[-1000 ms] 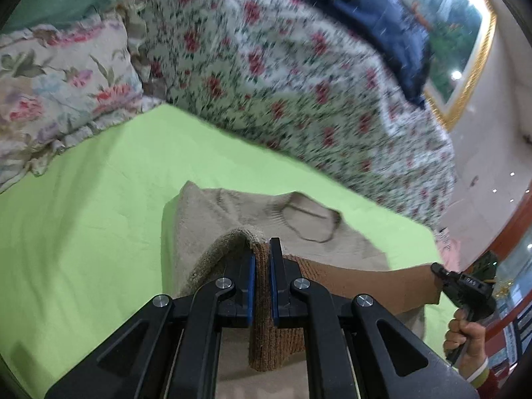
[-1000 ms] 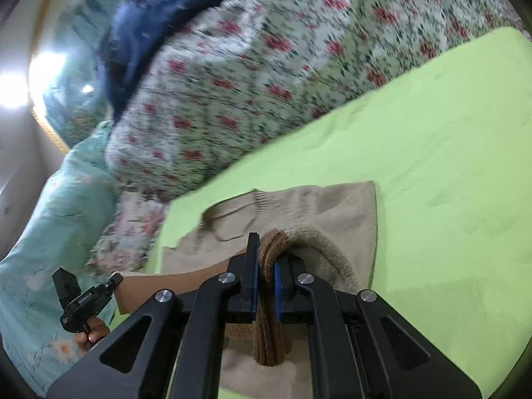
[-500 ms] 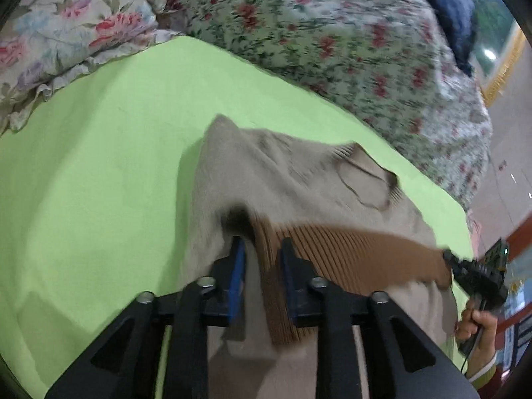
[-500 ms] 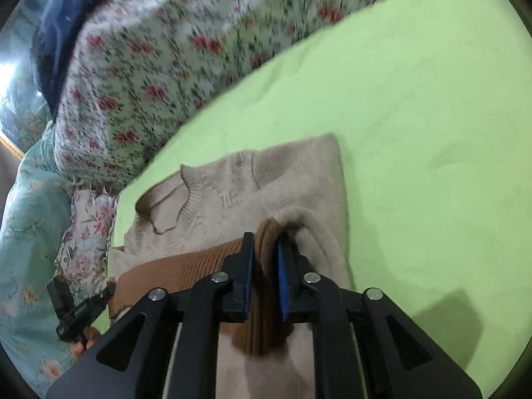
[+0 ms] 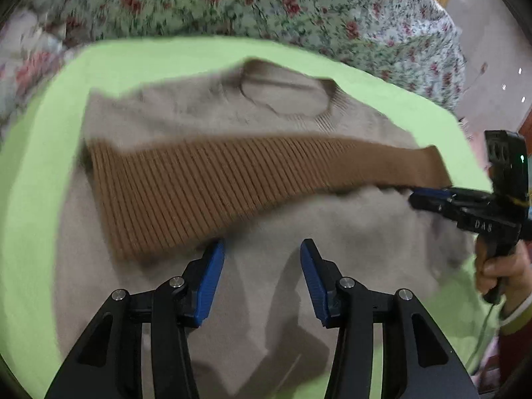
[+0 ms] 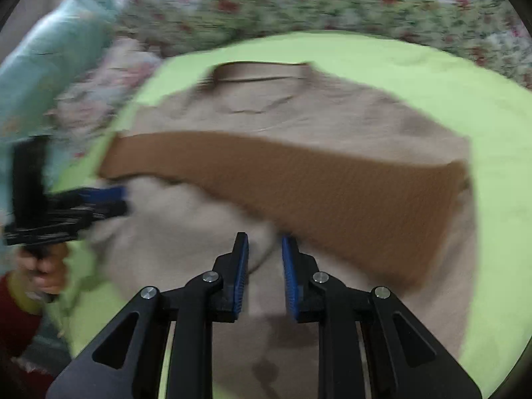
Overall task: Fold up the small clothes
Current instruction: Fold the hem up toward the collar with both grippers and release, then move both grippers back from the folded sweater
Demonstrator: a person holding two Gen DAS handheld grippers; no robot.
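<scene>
A small beige sweater (image 5: 282, 116) lies on the green sheet (image 5: 166, 56), its lower half folded up over the chest. The brown ribbed hem (image 5: 199, 183) runs across it below the neckline. My left gripper (image 5: 262, 249) hovers just over the fold near the hem's left end; its jaws are opening with nothing between them. In the right wrist view my right gripper (image 6: 265, 242) is over the same sweater (image 6: 299, 113) beside the hem (image 6: 332, 193), its jaws opening a little and holding nothing. Each gripper shows in the other's view, the right gripper (image 5: 419, 198) and the left gripper (image 6: 123, 199).
A floral quilt (image 5: 266, 0) is heaped along the far side of the sheet. A teal pillow (image 6: 50, 56) lies at the far left in the right wrist view. A person's hand (image 5: 498, 272) holds the right gripper's handle. Bare green sheet (image 6: 482, 99) surrounds the sweater.
Both grippers carried the brown hem up over the sweater, lowered it and let it go. Their jaws have parted, the left wider, and the hem now lies flat.
</scene>
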